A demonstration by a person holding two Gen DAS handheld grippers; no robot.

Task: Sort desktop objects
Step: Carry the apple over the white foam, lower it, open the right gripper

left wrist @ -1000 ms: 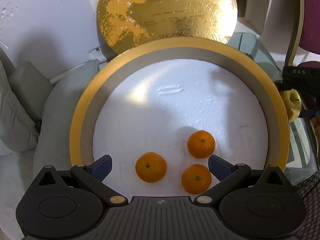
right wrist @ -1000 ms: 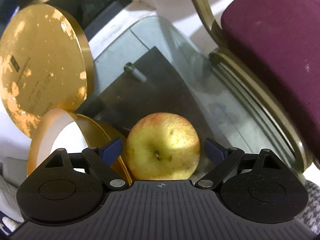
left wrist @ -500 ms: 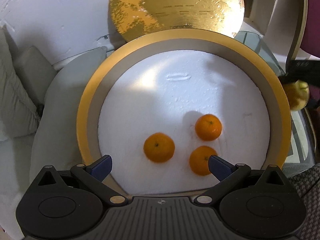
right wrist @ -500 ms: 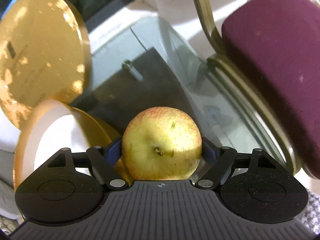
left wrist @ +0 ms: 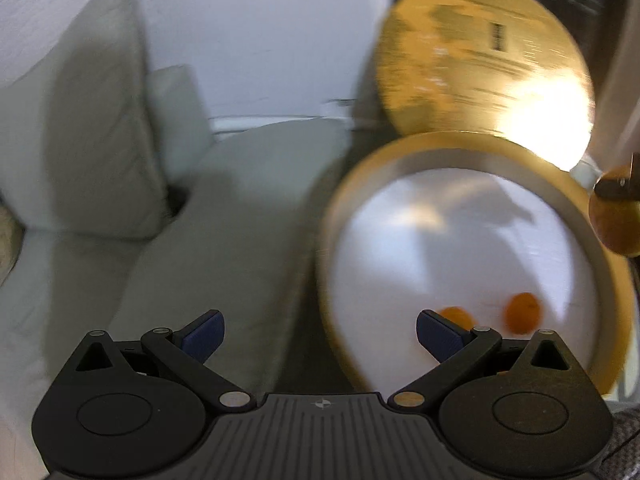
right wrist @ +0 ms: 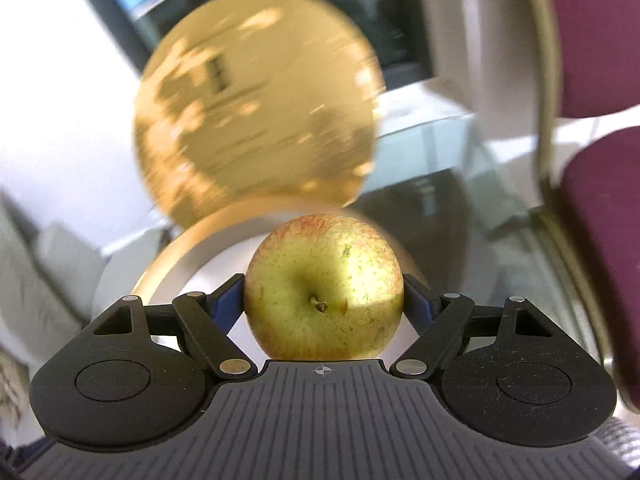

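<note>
Leaning behind the round box (right wrist: 188,248), a gold lid (right wrist: 256,120), seemingly upright.

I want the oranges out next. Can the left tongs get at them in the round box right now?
Probably yes. The left tongs are open and empty, the box has no lid on, and nothing covers the oranges. They lie off to the tongs' right, though.

1. Small round orange mandarins: two visible, one (left wrist: 522,313) and another (left wrist: 456,315), both blurred, at the near side of the box.
2. Yellow-green apple with red blush (right wrist: 324,288): one.
3. Round gold-rimmed box with white foam floor (left wrist: 400,160): one.
4. Round gold lid (right wrist: 256,116), standing on the far side of the box: one.
5. Pale grey cushions, left: two, one large (left wrist: 88,140), one smaller (left wrist: 180,108).
6. Maroon upholstered chair (right wrist: 600,36), right: one.
</note>
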